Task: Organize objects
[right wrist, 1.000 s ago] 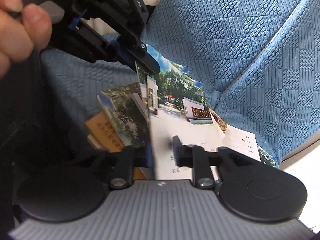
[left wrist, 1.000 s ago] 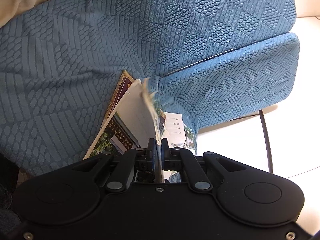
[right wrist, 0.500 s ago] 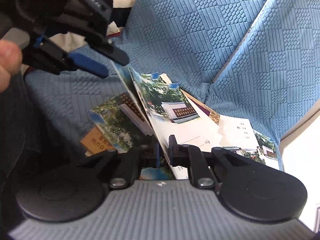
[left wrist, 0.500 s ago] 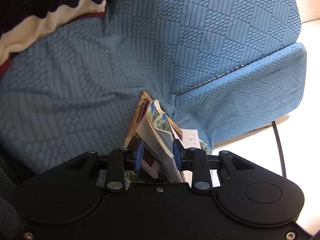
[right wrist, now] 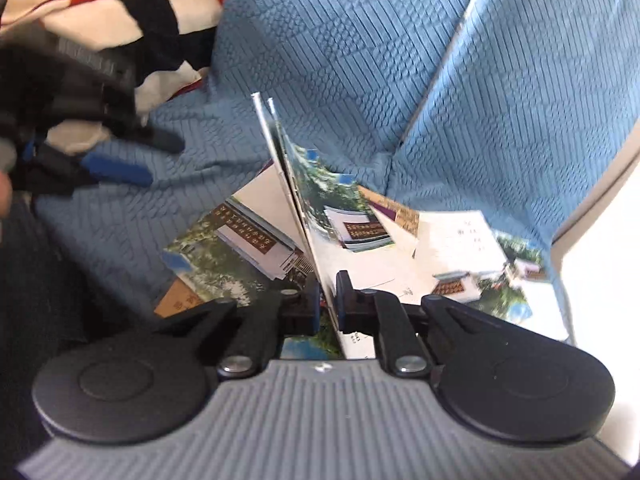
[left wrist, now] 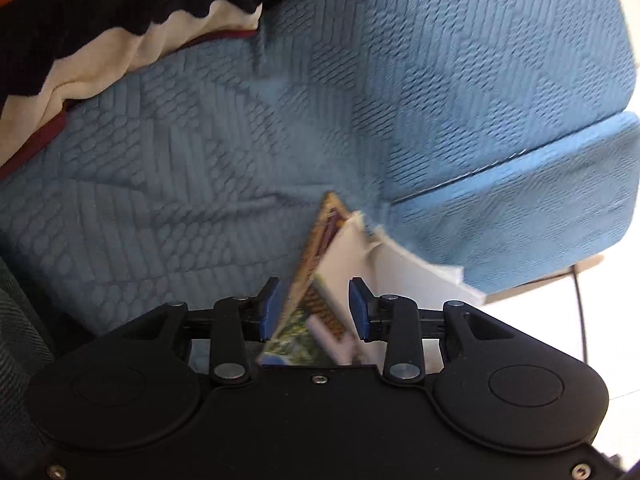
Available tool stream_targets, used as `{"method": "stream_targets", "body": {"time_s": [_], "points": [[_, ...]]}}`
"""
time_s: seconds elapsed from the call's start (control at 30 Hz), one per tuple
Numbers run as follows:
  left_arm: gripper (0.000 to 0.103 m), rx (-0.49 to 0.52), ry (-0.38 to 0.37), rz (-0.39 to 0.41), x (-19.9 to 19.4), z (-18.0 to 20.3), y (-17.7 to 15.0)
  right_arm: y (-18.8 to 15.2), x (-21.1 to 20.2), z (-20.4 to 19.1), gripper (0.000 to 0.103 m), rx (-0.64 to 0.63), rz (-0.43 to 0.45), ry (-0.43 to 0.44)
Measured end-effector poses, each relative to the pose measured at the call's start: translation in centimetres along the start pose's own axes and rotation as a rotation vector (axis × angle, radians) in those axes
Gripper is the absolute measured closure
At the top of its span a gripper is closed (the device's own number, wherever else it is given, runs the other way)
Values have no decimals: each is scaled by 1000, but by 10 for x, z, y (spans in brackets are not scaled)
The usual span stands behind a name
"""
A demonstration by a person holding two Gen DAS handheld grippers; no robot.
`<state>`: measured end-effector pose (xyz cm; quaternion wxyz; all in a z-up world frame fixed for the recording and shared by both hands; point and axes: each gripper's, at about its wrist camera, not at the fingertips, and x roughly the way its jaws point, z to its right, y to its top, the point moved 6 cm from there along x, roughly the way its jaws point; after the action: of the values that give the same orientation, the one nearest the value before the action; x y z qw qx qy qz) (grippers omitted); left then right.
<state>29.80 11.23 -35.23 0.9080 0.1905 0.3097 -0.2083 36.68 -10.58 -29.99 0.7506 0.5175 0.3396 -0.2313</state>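
Your right gripper (right wrist: 327, 294) has its blue-padded fingers (right wrist: 313, 300) pinched onto a pair of thin glossy photo cards (right wrist: 292, 192) standing on edge. The two sheets rise from between the pads and lean a bit to the left in the right wrist view, their top corners up against the blue quilted sofa cover (right wrist: 340, 40). The jaws have just been closing a touch further, with the cards between them.

Your left gripper (left wrist: 314, 306) is a different story. Its blue fingers (left wrist: 267, 308) stand clearly apart and have just been opening. A few cards sit in the gap: a brown-edged printed booklet (left wrist: 320, 236) leaning up, and a white sheet (left wrist: 404, 276) beside it. Neither pad looks pressed on anything. From the right wrist view you can see that left gripper (right wrist: 116, 168) off to the left, blurred, hovering over the sofa seat with its fingers spread.

The rest of the loose pile of photo cards and white printed sheets (right wrist: 460, 256) lies fanned out flat on the seat, tucked into the corner where seat meets backrest and armrest. One green-and-white card (right wrist: 236, 248) lies just left of the held pair. A black, white and red striped blanket (right wrist: 120, 12) is bunched up at the far left of the sofa.
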Motion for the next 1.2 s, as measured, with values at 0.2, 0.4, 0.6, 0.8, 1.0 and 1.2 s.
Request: {"method": "stream_targets", "body": {"time_s": [0.2, 0.4, 0.6, 0.8, 1.0, 1.2], "points": [[74, 58, 122, -63, 26, 1, -13, 5, 15, 6, 92, 172, -87, 91], [86, 80, 162, -78, 36, -2, -19, 7, 37, 6, 90, 374, -188, 212], [92, 142, 168, -70, 32, 5, -23, 7, 47, 9, 89, 522, -244, 286], [103, 150, 127, -138, 32, 9, -36, 8, 54, 16, 88, 688, -276, 339], [102, 171, 129, -128, 26, 12, -45, 13, 60, 14, 85, 733, -264, 329], [93, 233, 158, -29, 11, 19, -36, 18, 56, 12, 69, 728, -253, 372]]}}
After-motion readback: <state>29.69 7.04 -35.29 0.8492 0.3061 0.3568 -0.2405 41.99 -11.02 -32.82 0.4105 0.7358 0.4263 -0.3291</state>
